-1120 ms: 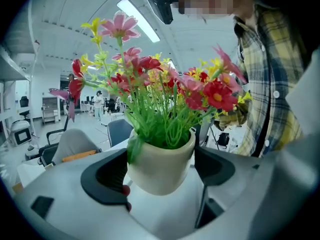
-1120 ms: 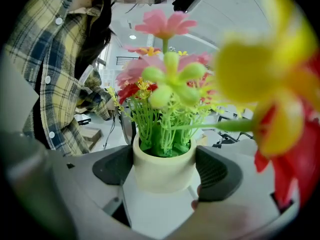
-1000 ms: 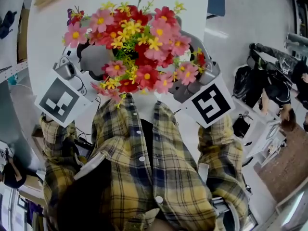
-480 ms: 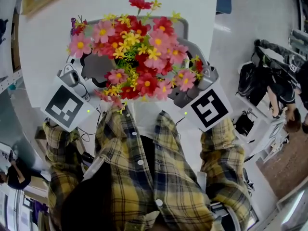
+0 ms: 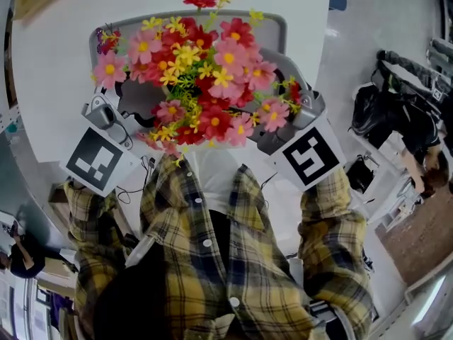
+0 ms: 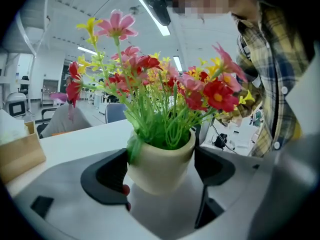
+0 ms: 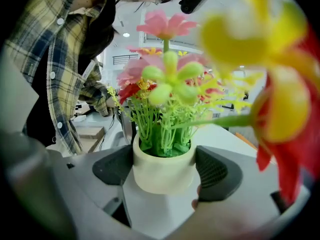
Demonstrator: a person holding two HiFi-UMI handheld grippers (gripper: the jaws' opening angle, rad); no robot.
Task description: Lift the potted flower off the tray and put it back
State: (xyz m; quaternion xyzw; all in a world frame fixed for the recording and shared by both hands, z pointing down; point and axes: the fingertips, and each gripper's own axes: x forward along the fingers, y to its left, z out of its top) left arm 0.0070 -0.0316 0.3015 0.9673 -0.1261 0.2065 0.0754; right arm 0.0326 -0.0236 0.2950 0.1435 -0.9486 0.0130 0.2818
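The potted flower (image 5: 202, 76) is a bunch of pink, red and yellow blooms in a cream pot (image 6: 160, 156). In the head view the blooms hide the pot. Behind them lies the grey tray (image 5: 276, 27) on the white table. My left gripper (image 5: 141, 98) comes in from the left and my right gripper (image 5: 272, 129) from the right. In the left gripper view the black pads (image 6: 107, 176) press both sides of the pot. The right gripper view shows the pot (image 7: 162, 171) between its pads (image 7: 215, 176) in the same way. I cannot tell whether the pot's base touches the tray.
The white table (image 5: 56, 83) runs on to the left and far side. A cardboard box (image 6: 17, 156) stands on it at the far left. My plaid shirt (image 5: 212, 261) fills the lower head view. People sit by desks off to the right (image 5: 410, 133).
The tray's far rim has come into sight behind the blooms. Both grippers and the flower stay together, drifting only slightly in the picture.
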